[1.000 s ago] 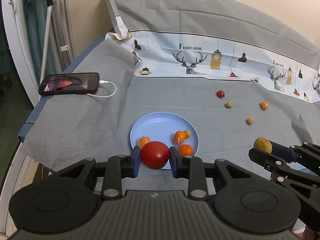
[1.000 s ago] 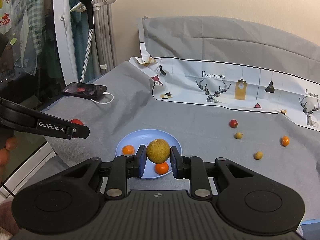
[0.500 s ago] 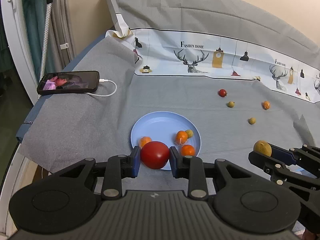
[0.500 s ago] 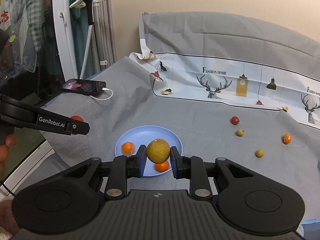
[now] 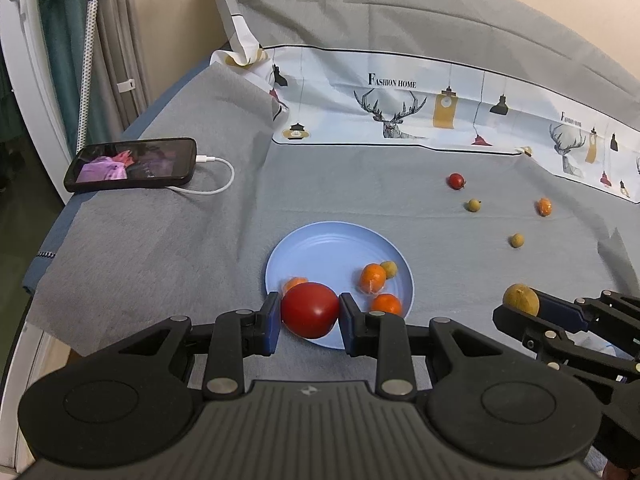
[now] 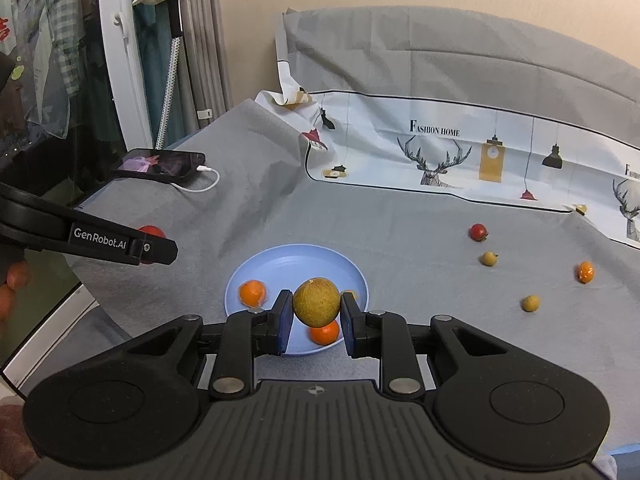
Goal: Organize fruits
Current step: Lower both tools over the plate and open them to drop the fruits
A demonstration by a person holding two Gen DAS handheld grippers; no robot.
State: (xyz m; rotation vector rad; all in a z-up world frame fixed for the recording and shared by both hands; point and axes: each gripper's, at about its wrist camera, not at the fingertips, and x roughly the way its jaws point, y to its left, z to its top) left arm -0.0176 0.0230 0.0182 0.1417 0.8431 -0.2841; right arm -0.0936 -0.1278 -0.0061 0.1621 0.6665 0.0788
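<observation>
Grey felt cloth [image 5: 160, 248] over the surface, round pale-blue plastic plate [image 5: 320, 248] at centre holding small oranges, left gripper [image 5: 309, 317] jaws grasping round red tomato [image 5: 310, 310] over the plate's 6 o'clock rim, right gripper [image 6: 316, 312] jaws clenched on yellow-brown round fruit [image 6: 316, 302] above the plate, loose small fruits at 2 o'clock

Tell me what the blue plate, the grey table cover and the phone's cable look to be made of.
Blue plate: probably plastic or melamine; matte, even colour, faint concentric rings.
Grey table cover: felt-like non-woven fabric, by its fuzzy matte surface and soft creases.
Phone cable: white, smooth, likely rubbery plastic sheath; it curves loosely.
</observation>
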